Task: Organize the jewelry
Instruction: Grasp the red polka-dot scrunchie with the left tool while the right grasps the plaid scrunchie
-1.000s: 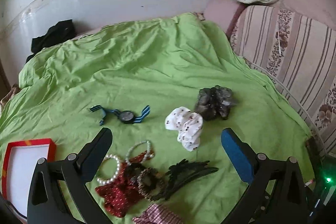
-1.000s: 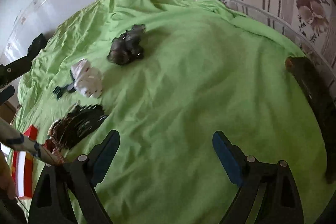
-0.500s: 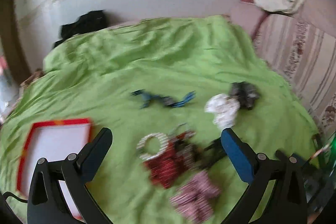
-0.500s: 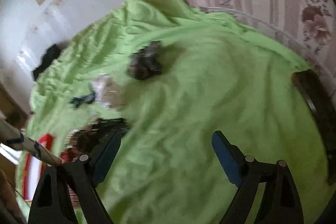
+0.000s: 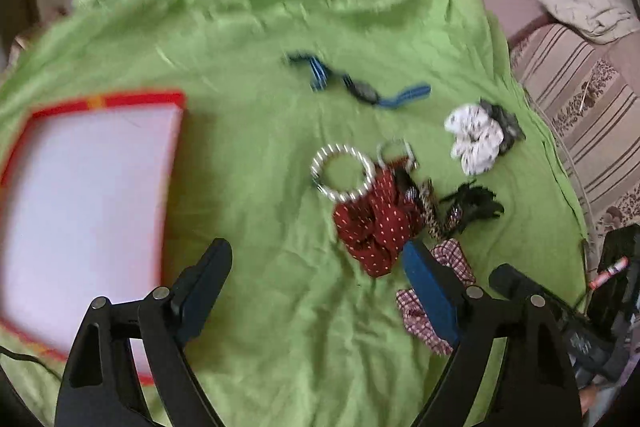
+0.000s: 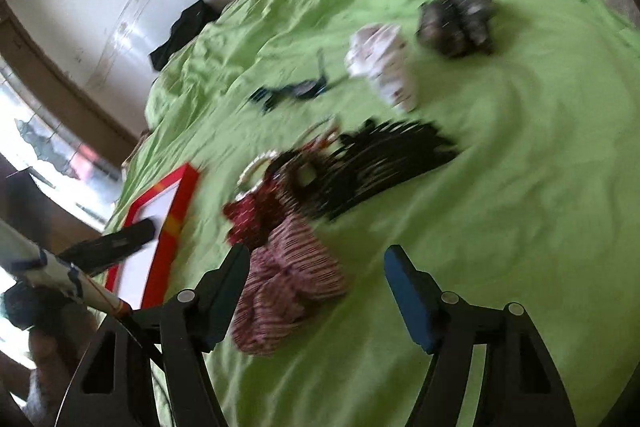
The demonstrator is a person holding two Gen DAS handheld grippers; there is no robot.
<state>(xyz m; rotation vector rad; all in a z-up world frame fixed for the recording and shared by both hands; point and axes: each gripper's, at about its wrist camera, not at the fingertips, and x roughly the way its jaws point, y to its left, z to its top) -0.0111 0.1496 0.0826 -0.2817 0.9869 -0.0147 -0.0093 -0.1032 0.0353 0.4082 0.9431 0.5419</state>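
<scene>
A pile of accessories lies on the green bedspread [image 5: 260, 227]: a pearl bracelet [image 5: 343, 173], a red dotted scrunchie [image 5: 374, 227], a black hair claw [image 5: 474, 205], a checked scrunchie [image 5: 420, 311], a white scrunchie [image 5: 476, 139] and a blue-strapped watch [image 5: 362, 91]. A red-rimmed white tray [image 5: 88, 203] lies to the left. My left gripper [image 5: 320, 283] is open above the cloth between tray and pile. My right gripper [image 6: 316, 287] is open just above the checked scrunchie [image 6: 288, 287], with the claw [image 6: 384, 159], the white scrunchie [image 6: 384, 65] and the tray [image 6: 160, 223] beyond.
A dark scrunchie [image 6: 456, 21] lies at the far side. A striped sofa [image 5: 580, 99] borders the bed on the right. Black clothing [image 6: 184, 31] sits by the white wall. The left gripper's finger [image 6: 108, 247] hangs over the tray.
Both views are blurred from motion. My left gripper swung left and lower, so the tray fills more of its view. My right gripper swung left toward the pile and now hovers over the checked scrunchie.
</scene>
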